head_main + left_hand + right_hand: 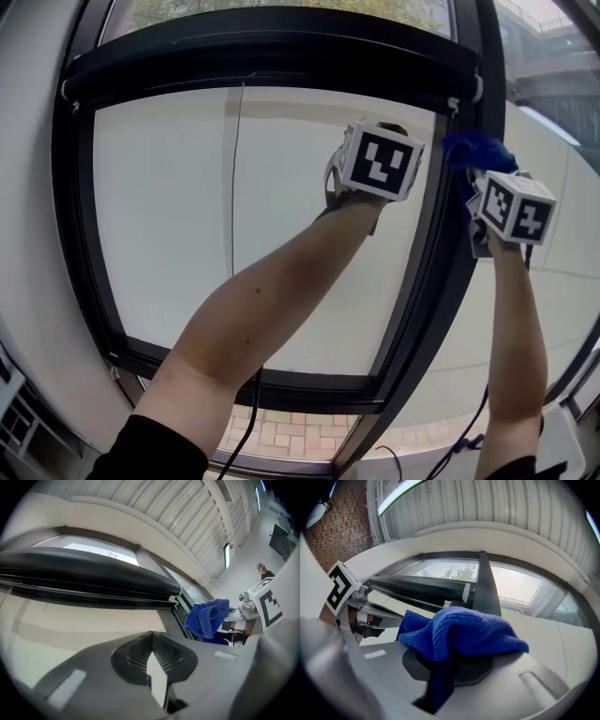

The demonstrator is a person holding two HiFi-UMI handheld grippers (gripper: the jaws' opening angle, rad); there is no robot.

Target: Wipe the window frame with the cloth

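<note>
Your left forearm (272, 300) fills the middle of the head view, reaching up to the left tongs (375, 164), which are raised in front of the pale pane (178, 216) just left of the black upright post (436, 262) of the window frame (89, 234). In the left gripper view those tongs (154, 667) are closed tip to tip with nothing between them; only a thin wedge of light shows farther back.

Your right tongs (502, 206) are up beside them, on the other side of the post. They are clamped on the blue cloth (459, 630) — it bunches over the tips and a fold hangs down between the jaws. The cloth (478, 150) sits at the top of the upright post, close under the corner where the post meets the black rounded bar (272, 52) across the head of the frame. It looks pressed to the post, though you cannot tell for sure.

From the left gripper view, the cloth (206, 618) hangs just beyond the end of that bar (84, 578). A black cable (251, 412) trails below your left arm, and brick paving (291, 427) shows under the frame's bottom rail.
</note>
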